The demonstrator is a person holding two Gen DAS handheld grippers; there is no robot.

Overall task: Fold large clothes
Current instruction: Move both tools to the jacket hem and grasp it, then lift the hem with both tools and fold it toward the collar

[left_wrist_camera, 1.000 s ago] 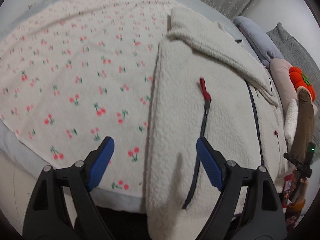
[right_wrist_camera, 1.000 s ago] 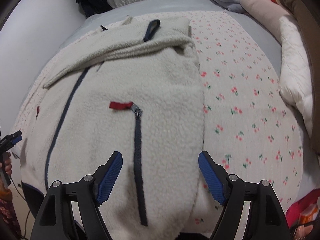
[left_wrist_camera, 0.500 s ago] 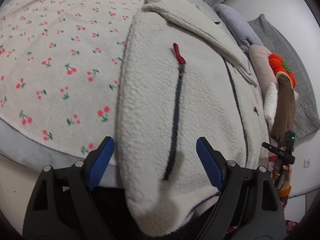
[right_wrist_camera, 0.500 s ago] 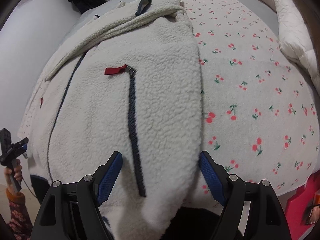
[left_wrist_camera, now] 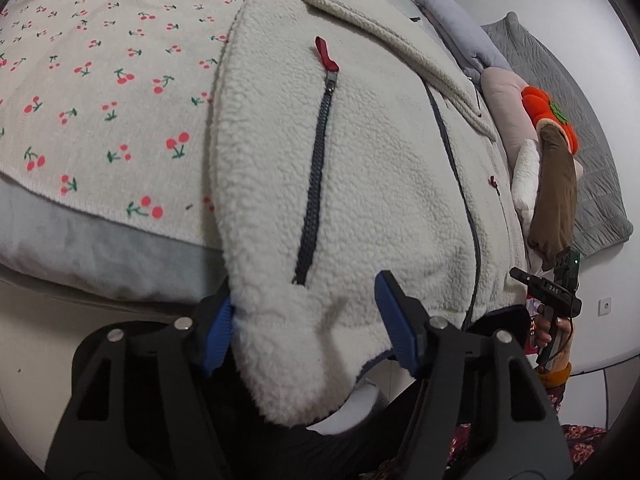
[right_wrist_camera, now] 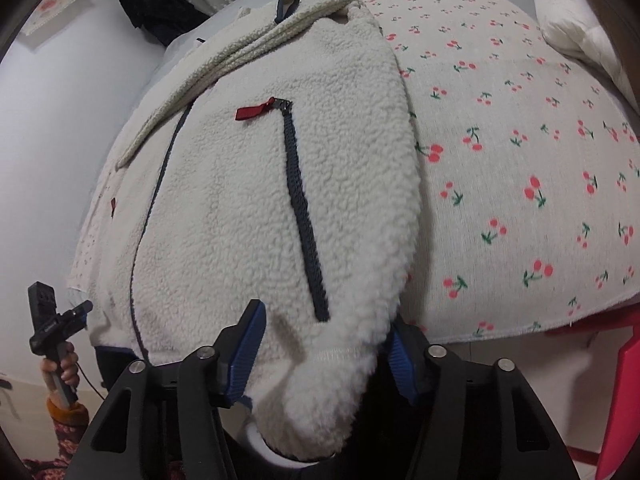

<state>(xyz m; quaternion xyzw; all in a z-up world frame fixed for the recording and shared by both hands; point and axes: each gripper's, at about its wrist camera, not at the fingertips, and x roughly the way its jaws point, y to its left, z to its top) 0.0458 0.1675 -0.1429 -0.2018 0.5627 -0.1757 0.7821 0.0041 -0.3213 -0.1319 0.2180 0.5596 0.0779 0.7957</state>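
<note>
1. One cream fleece jacket [left_wrist_camera: 372,184] lies on the bed, its hem corners hanging over the mattress edge toward both cameras; it fills the centre of each view.
2. The jacket carries two pocket zippers: the left pocket zipper [left_wrist_camera: 316,184] with one red pull tab [left_wrist_camera: 326,54] at 12 o'clock of it, and the right pocket zipper [right_wrist_camera: 304,216] with its own red tab [right_wrist_camera: 250,112] at 10 o'clock. A thin navy front seam [left_wrist_camera: 460,184] runs lengthwise at 3 o'clock.
3. The fleece is thick, nubbly pile; the zippers are dark, toothed strips; the folded sleeves [right_wrist_camera: 256,48] lie across the top as a flat band.
4. One cherry-print blanket [left_wrist_camera: 100,92], a fine flat knit, covers the bed beneath, over a smooth grey sheet [left_wrist_camera: 92,248].
5. The left gripper [left_wrist_camera: 304,320] has its blue ribbed pads [left_wrist_camera: 394,320] spread wide on either side of a hem corner, not clamped.
6. The right gripper [right_wrist_camera: 320,344] likewise straddles the other corner with pads apart.
7. Pillows [left_wrist_camera: 464,32] pile at 2 o'clock in the left view.
</note>
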